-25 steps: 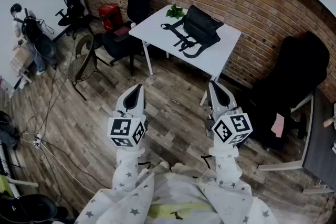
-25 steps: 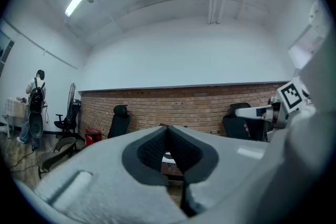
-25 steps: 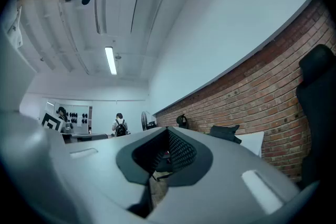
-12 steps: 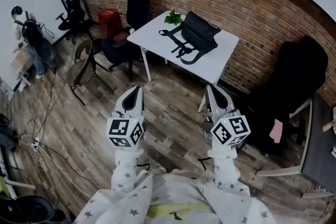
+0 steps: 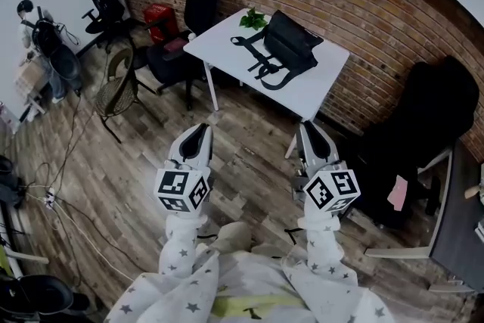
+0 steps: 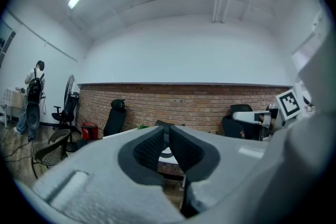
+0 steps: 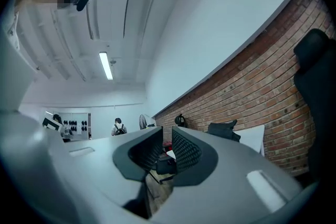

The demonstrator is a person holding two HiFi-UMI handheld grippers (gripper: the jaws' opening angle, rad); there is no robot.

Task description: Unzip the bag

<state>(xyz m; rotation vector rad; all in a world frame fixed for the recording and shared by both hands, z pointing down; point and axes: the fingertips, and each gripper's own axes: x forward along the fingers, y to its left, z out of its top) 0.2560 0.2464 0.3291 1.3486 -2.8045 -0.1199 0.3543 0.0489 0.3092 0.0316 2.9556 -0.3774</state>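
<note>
Head view: black bag (image 5: pixel 291 41) at upper centre of frame, flat on white desk (image 5: pixel 321 83) by brick wall (image 5: pixel 378 4), straps (image 5: pixel 261 64) trailing toward lower left, small plant (image 5: pixel 253 17) just beside at left. Well apart from both tools, across a stretch of wood floor (image 5: pixel 249 155). Left hand-held gripper (image 5: pixel 198 134) at lower centre-left, right hand-held gripper (image 5: pixel 311 129) at lower centre-right, both aimed up-frame toward desk, touching nothing. Bag up and to the right of the left one, up and slightly left of the right one.

Left gripper view: jaws parted by a thin slit, just been opening, nothing between them; desk edge glimpsed far beyond the gap.

Right gripper view: jaws a little wider apart, likewise just been opening, empty; bag (image 7: pixel 223 128) right of centre, far off on desk against wall.
</note>
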